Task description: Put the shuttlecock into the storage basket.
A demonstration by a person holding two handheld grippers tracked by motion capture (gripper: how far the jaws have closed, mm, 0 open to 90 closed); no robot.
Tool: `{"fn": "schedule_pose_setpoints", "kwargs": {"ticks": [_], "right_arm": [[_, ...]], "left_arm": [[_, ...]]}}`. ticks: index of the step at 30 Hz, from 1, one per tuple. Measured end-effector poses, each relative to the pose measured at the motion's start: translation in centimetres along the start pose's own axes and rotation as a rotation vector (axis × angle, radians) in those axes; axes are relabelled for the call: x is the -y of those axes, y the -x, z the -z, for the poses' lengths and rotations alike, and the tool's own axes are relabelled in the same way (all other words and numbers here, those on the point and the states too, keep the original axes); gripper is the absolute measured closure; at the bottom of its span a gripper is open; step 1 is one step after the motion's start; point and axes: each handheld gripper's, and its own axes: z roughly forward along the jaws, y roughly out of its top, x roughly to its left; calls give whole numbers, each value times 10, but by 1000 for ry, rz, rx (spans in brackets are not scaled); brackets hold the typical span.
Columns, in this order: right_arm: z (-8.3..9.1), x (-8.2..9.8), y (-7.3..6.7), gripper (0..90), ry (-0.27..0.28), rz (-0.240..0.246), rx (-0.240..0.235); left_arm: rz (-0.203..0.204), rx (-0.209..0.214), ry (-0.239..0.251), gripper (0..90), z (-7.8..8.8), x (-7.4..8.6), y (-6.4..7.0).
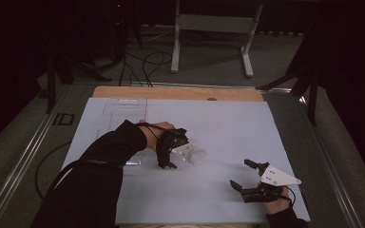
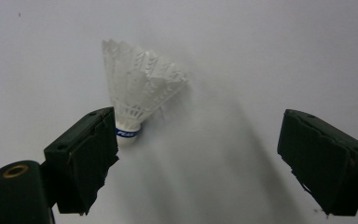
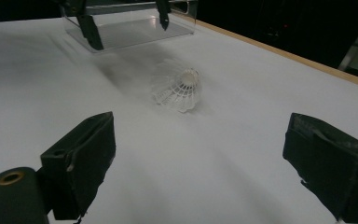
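The shuttlecock (image 2: 137, 91) carries a blue band with white lettering around its cork, too blurred to read.

The left tool (image 1: 180, 154) hovers over a white shuttlecock (image 1: 197, 155) on the white bench (image 1: 218, 128). The right tool (image 1: 240, 176) rests apart, jaws spread. A clear tray (image 1: 121, 110) sits behind.

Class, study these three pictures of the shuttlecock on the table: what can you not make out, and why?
- High view: most of the shuttlecock, covered by the left gripper.
- Left gripper view: lettering on the blue band, too small and partly behind a jaw.
- Right gripper view: the clear box, cut off by the top edge.
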Motion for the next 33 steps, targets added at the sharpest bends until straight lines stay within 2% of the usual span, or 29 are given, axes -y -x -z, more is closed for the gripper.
{"fn": "schedule_pose_setpoints", "kwargs": {"ticks": [6,9,12,14,15,23,24,26,27,28,31,33], "right_arm": [[1,0,0,96,0,-6,-5],[1,0,0,96,-1,-7,-6],[1,0,0,96,1,-9,-6],[1,0,0,96,3,-11,-7],[1,0,0,96,2,-11,-7],[0,1,1,96,2,-10,-9],[0,1,1,96,4,-11,-11],[0,1,1,96,6,-11,-12],[0,1,1,96,6,-11,-12],[0,1,1,96,7,-14,-13],[0,1,1,96,6,-14,-14],[0,1,1,96,6,-15,-14]], "left_arm": [[2,6,-26,131,-13,5,-9],[16,6,-32,134,-17,10,-16],[52,-1,-49,134,-21,15,-22],[61,-11,-69,135,-25,19,-27],[75,-8,-72,135,-27,20,-29],[109,13,-77,144,-36,21,-39],[125,22,-77,147,-38,22,-41],[136,22,-70,223,-39,21,-42],[136,22,-70,239,-39,21,-42],[113,1,-87,239,-41,20,-42],[104,-12,-92,239,-43,19,-43],[92,-18,-92,285,-45,18,-44]]}}
